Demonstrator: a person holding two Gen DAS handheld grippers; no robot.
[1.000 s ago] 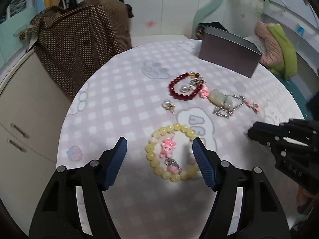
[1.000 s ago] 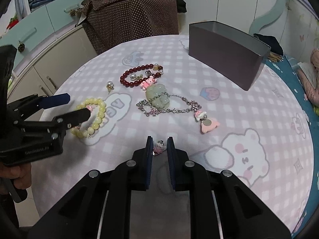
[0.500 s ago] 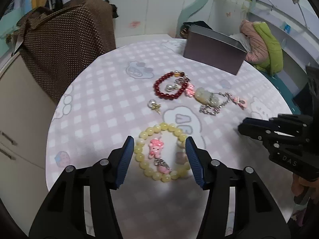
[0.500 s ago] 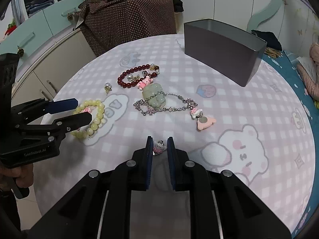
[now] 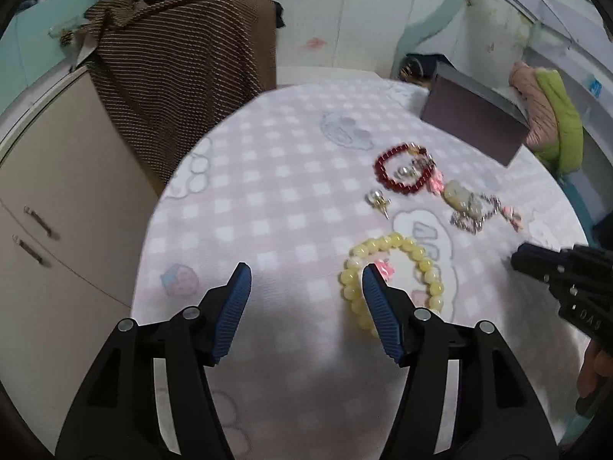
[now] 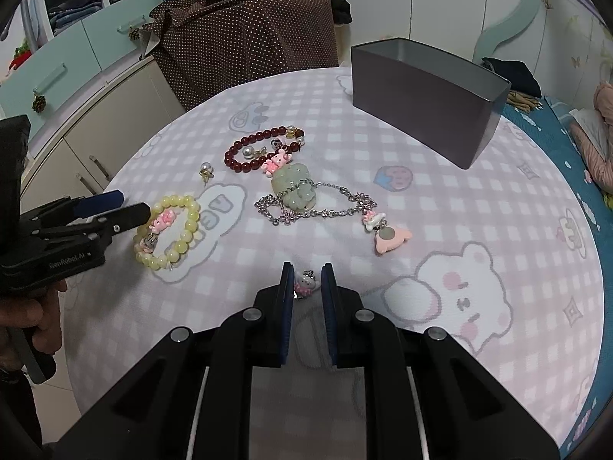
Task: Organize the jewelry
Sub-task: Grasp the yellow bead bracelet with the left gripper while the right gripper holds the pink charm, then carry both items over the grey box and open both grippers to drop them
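Reaching for the yellow bracelet (image 5: 394, 280), the left tool (image 5: 306, 299) is half open with nothing between its pads, having just widened a little. The bracelet lies on the worktop (image 5: 276, 199) at about two o'clock from the tool's gap, its near rim beside the right pad. The right tool (image 6: 306, 287) is pinched on a small charm (image 6: 305, 283).

Both wrist views look steeply down, close over table (image 5: 268, 199); both show yellow bracelet (image 6: 180, 230)
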